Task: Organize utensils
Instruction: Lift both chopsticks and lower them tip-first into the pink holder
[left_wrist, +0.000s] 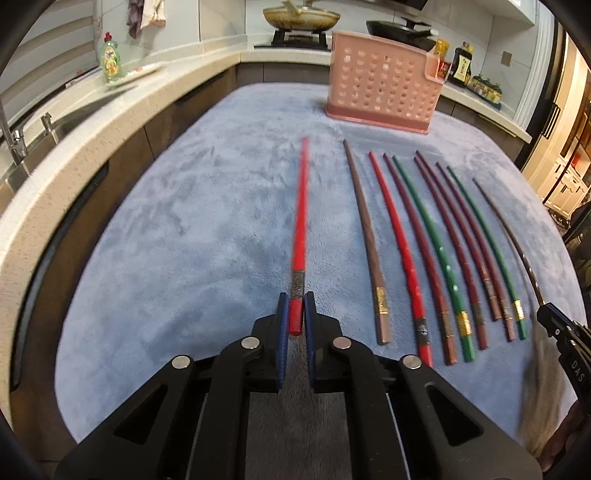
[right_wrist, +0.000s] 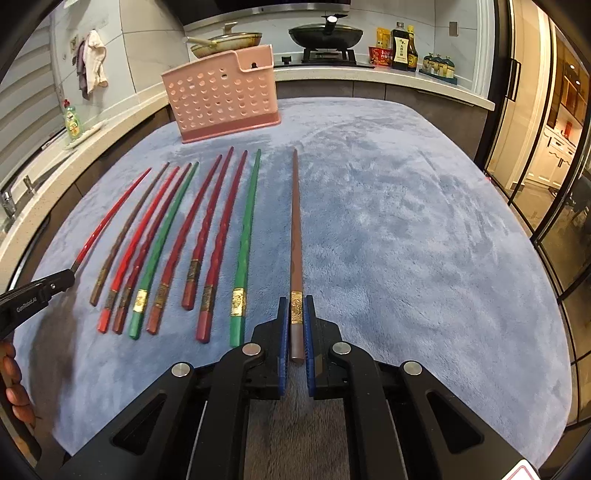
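Left hand-held gripper (left_wrist: 295, 314) is clamped on the butt end of a red chopstick (left_wrist: 300, 218); right hand-held gripper (right_wrist: 296, 325) likewise grips a brown chopstick (right_wrist: 295, 229). Both lie on the blue-covered counter (right_wrist: 406, 221), flanking the chopstick row (right_wrist: 192, 240), pink holder (right_wrist: 221, 99) near the far edge.

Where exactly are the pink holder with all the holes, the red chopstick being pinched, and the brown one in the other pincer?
Pink perforated plastic holder (right_wrist: 221, 107): right wrist view, on its holed front wall.
Bright red chopstick (left_wrist: 301, 206): left wrist view, mid-shaft, ahead of the pads.
Plain brown chopstick (right_wrist: 295, 221): right wrist view, mid-shaft.
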